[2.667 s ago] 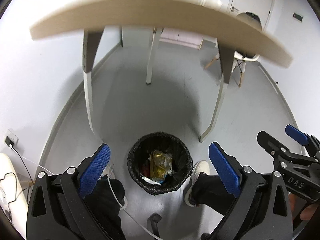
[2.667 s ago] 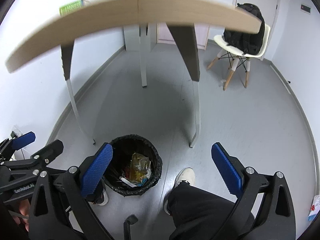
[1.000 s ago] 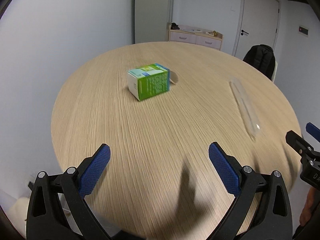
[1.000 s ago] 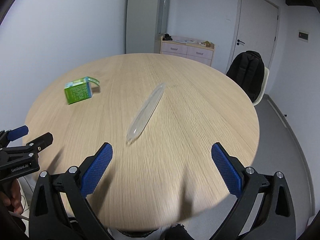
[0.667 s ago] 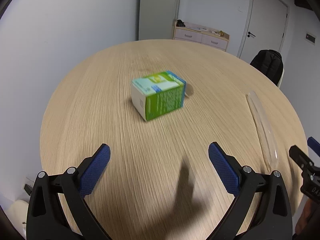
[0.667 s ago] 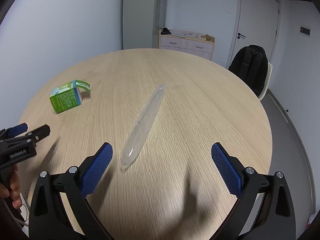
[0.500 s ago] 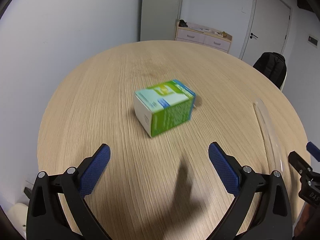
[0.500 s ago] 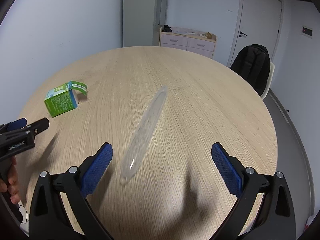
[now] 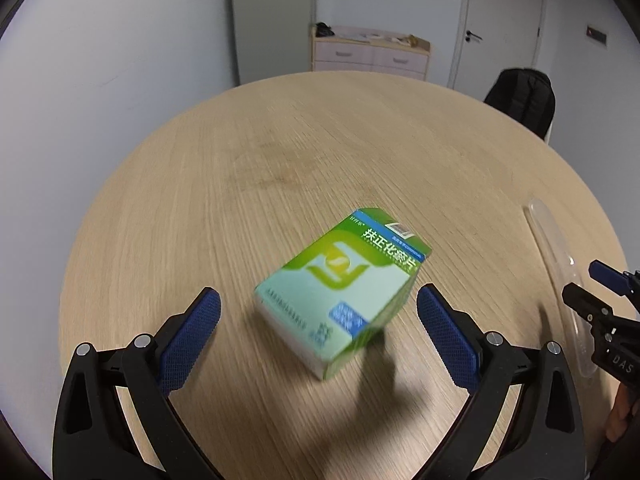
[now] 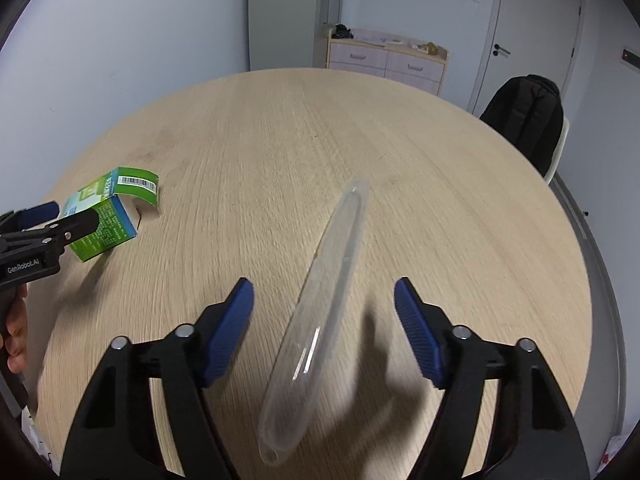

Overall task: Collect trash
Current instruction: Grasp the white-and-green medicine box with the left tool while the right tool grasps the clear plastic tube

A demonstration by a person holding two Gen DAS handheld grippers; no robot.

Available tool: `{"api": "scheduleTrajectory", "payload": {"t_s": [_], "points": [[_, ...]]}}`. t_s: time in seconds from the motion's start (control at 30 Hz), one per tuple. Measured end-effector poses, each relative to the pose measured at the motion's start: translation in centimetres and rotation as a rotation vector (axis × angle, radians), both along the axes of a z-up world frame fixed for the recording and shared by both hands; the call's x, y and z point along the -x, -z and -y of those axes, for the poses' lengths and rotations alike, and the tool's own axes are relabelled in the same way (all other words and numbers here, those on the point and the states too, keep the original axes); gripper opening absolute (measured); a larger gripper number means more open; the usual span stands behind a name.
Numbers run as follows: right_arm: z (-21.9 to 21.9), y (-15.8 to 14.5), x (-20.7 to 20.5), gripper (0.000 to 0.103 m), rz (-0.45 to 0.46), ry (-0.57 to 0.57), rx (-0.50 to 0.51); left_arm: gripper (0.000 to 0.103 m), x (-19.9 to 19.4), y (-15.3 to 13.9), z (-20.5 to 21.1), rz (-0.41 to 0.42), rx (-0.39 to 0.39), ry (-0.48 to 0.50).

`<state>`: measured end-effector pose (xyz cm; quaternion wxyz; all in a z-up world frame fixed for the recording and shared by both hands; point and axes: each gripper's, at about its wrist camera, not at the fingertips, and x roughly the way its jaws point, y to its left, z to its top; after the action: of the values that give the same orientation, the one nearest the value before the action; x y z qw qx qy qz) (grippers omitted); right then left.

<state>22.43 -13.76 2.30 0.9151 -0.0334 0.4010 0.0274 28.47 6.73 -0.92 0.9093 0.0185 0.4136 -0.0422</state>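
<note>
Right gripper (image 10: 324,312) jaws are closing around the clear plastic sleeve (image 10: 320,320), not yet pinching; my left gripper (image 9: 318,326) has advanced, gaping, to straddle the green box (image 9: 344,288) on the table (image 9: 180,208): 2 pickups imminent.

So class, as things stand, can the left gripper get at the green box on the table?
Probably yes. The left gripper is open, with the green box lying between its pads, not yet touched. Nothing lies in the way; the clear sleeve and the right gripper, whose jaws are closing, stay off to the side.
</note>
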Motion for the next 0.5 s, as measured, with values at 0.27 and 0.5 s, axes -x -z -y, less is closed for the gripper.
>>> {"api": "scheduleTrajectory", "payload": {"t_s": [0.27,0.5], "points": [[0.0,1.0,-1.3,0.027,-0.053,0.004,-0.02,0.079,-0.8,1.3,1.3,-0.044,-0.023,0.082],[0.3,1.2,-0.6,0.026,-0.05,-0.005,-0.033,0.06,-0.7,1.0,1.9,-0.042,0.005,0.067]]}}
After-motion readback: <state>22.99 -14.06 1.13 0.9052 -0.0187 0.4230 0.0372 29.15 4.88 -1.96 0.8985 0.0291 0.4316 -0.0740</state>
